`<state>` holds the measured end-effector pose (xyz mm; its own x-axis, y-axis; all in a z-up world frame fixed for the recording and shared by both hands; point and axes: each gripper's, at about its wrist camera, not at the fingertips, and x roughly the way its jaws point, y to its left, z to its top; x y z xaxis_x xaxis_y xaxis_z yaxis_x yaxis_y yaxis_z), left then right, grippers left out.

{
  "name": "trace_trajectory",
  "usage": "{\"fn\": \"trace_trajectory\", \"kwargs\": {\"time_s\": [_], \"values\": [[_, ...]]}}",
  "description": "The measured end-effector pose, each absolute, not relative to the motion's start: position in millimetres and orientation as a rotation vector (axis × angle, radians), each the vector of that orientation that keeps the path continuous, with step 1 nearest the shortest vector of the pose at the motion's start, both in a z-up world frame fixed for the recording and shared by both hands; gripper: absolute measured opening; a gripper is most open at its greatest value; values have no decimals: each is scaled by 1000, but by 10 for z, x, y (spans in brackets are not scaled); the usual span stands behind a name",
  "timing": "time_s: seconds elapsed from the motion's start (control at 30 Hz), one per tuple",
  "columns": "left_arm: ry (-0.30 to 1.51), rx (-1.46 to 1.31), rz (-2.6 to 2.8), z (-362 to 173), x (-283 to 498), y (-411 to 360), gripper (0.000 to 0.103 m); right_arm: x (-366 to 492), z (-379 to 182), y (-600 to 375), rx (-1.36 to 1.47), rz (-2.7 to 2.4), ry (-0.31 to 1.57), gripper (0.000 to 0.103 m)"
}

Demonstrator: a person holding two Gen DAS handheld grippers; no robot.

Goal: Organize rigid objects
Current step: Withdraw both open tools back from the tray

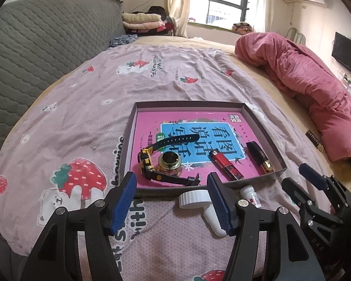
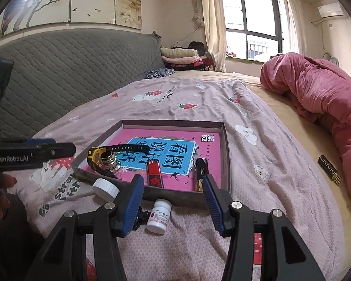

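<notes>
Left gripper is hovering low over the strawberry-print bedsheet just short of the shallow cardboard tray, fingers spread wide and gripping nothing; right gripper is doing the same from a bit further right, jaws also released and empty, and it is showing at the right edge of the left wrist view too. Tray is sitting flat on the sheet with a pink book lining its bottom. Lying on the book: a black and gold watch with its strap curling out, a round brass-coloured object touching or just beside the watch case, a red lighter near the front edge, and a dark red-gold lipstick-like tube just right of the lighter. Still outside the tray, on the sheet by its near wall: a white screw cap, a white bottle partly hiding behind the left gripper's right finger, and a small white pill bottle with a red label, lying tilted between the right gripper's fingers but not touched. A dark tangle is peeking beside the right gripper's left finger, too hidden to identify. Pink quilt is bunching up at the far right of the bed, grey padded headboard at left
</notes>
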<state>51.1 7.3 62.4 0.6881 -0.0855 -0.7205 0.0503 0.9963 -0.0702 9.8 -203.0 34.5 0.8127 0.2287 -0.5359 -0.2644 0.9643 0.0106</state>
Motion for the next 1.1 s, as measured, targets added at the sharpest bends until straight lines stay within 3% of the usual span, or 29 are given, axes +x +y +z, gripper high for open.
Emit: {"fn": "trace_trajectory", "kwargs": {"time_s": [1.1], "values": [[854,-43,-132,533,312,-21,65,-179,283,-1915,-124,288,635,52]]}}
